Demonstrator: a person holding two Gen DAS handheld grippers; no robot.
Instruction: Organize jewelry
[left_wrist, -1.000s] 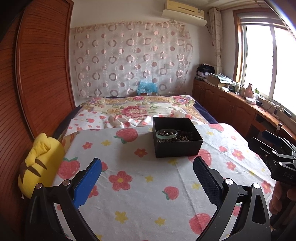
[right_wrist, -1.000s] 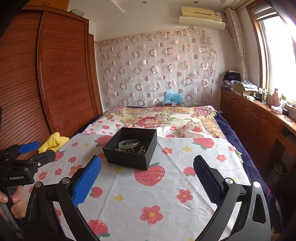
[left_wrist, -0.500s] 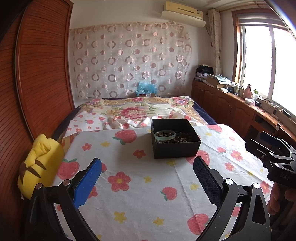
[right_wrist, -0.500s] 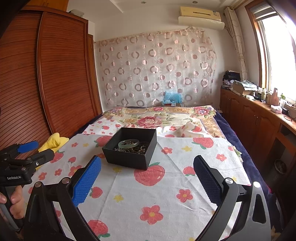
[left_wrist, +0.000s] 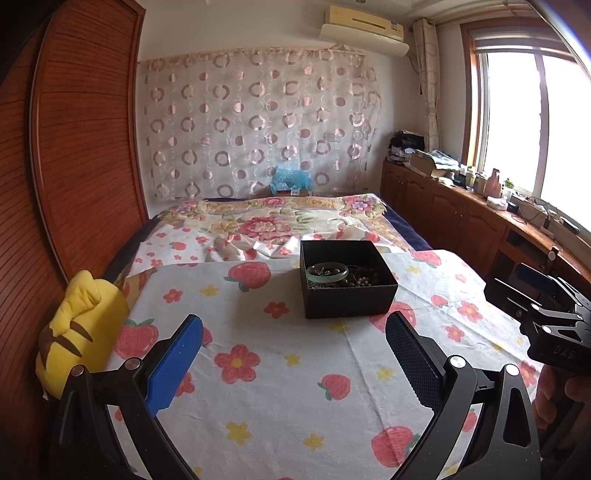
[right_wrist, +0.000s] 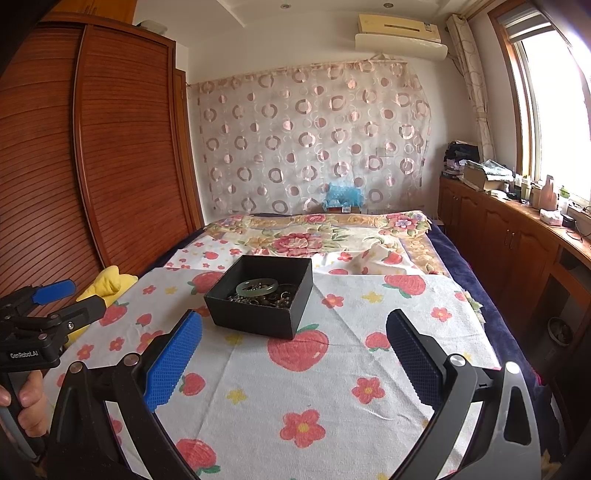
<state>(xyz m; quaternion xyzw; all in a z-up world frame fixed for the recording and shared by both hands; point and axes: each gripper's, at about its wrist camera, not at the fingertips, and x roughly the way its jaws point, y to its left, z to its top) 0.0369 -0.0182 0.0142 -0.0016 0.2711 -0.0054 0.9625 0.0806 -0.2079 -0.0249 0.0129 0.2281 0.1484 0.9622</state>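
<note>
Left wrist view: the left hand-held gripper (left_wrist: 293, 356), fingers spread apart and empty, hovers over the flowered cloth (left_wrist: 280, 398); the black box (left_wrist: 347, 282) of jewelry (left_wrist: 354, 275), with a green bangle (left_wrist: 327, 272) on top, sits ahead, slightly right. Right wrist view: the right hand-held gripper (right_wrist: 293, 356), likewise spread and empty, faces the box (right_wrist: 260, 295) ahead, slightly left.

Left gripper (left_wrist: 293, 356): hovering level, jaws spreading wide, gripping nothing.
Right gripper (right_wrist: 293, 354): hovering level, jaws gaping wide, carrying nothing.
Left hand (right_wrist: 27, 404): wrapping its handle.
Right hand (left_wrist: 561, 400): clasping its handle.
</note>
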